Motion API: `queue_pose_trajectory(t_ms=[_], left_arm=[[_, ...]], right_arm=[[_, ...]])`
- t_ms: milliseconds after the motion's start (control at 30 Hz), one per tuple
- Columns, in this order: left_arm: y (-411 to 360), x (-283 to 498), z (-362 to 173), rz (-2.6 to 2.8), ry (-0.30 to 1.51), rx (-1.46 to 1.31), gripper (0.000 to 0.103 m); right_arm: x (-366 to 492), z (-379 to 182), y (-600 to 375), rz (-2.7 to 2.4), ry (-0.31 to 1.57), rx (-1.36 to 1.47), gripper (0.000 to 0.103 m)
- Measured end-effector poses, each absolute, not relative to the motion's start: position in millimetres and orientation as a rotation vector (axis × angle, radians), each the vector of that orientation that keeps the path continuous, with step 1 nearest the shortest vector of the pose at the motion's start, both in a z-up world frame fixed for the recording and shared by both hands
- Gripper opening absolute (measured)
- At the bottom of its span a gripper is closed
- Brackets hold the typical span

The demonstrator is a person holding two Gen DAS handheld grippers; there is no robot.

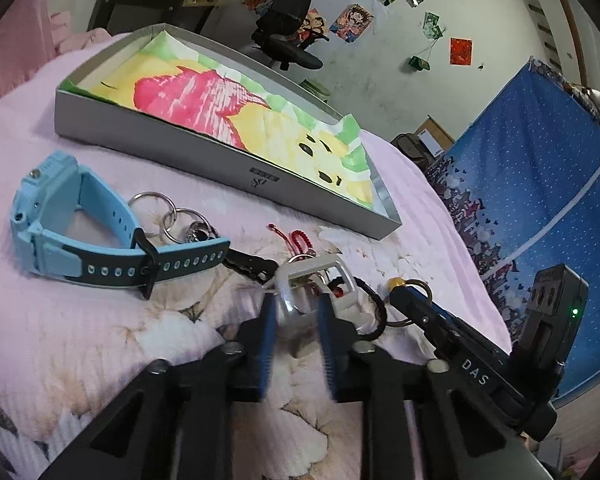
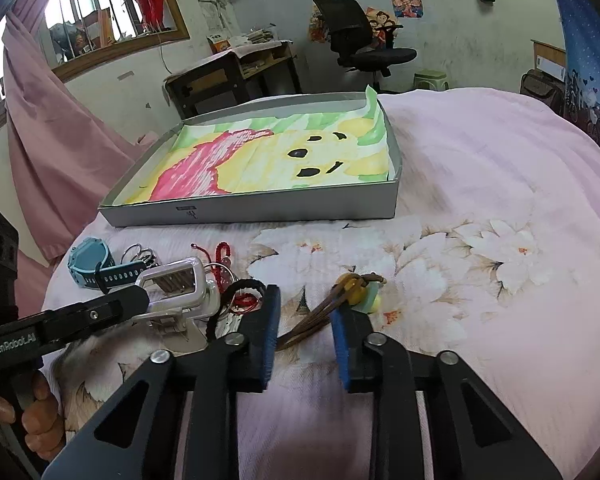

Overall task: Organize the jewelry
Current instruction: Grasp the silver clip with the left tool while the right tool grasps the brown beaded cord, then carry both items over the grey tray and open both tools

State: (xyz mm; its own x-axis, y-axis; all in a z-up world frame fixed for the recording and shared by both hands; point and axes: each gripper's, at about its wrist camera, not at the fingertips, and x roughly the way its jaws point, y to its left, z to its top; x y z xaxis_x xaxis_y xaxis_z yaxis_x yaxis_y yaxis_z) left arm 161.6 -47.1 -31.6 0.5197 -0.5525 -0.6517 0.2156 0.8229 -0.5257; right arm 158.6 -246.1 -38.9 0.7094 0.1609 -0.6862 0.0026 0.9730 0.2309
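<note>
Bed: pink floral blanket (image 2: 480, 184) carries our jewelry.
Left tongs (image 1: 298, 320): we pinch the white watch (image 1: 320, 280) to lift it.
Right tongs (image 2: 306, 320): spread around the brown cord charm (image 2: 356, 292), not gripping.
Box (image 2: 260, 210): ahead of both tongs, paper-lined, awaiting pieces.
Blue watch (image 1: 72, 224): left of our left tongs.

box (image 2: 260, 210): grey card, matt, smooth
drawing (image 2: 268, 160): paper, streaky marker colour, creased at the corner
bedspread (image 2: 480, 184): pink ribbed cloth, matt, flower print
watch (image 1: 60, 232): blue rubbery plastic, matt; strap perforated
key rings (image 1: 168, 210): shiny metal
white frame (image 1: 320, 276): glossy plastic
cord (image 1: 300, 240): red braided thread
fingers (image 2: 270, 332): black matt plastic, blue ribbed pads
tassel (image 2: 320, 316): brown strands, yellow glossy bead
</note>
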Motion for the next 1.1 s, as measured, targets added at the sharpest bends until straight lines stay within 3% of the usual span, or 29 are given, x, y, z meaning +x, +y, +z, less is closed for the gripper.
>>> queue_pose_trajectory(t_ms=[133, 567, 867, 1100], left_arm=[[-46.4, 159.8, -28.0, -0.516, 0.902, -0.442, 0.009], [-43.3, 155.6, 12.3, -0.535, 0.772, -0.392, 0.004], [0.5, 204.1, 50.9, -0.411, 0.639, -0.423, 0.004], [29.0, 256.7, 37.4, -0.33, 0.659, -0.448, 0.004]], right_arm=[[155.7, -35.4, -249.3, 0.082, 0.764, 0.234, 0.003], [150.3, 7.6, -243.1, 0.16, 0.662, 0.182, 0.002], [213.7, 43.3, -204.1, 0.304, 0.583, 0.116, 0.002], [275.6, 20.2, -157.8, 0.373, 0.637, 0.1, 0.002]])
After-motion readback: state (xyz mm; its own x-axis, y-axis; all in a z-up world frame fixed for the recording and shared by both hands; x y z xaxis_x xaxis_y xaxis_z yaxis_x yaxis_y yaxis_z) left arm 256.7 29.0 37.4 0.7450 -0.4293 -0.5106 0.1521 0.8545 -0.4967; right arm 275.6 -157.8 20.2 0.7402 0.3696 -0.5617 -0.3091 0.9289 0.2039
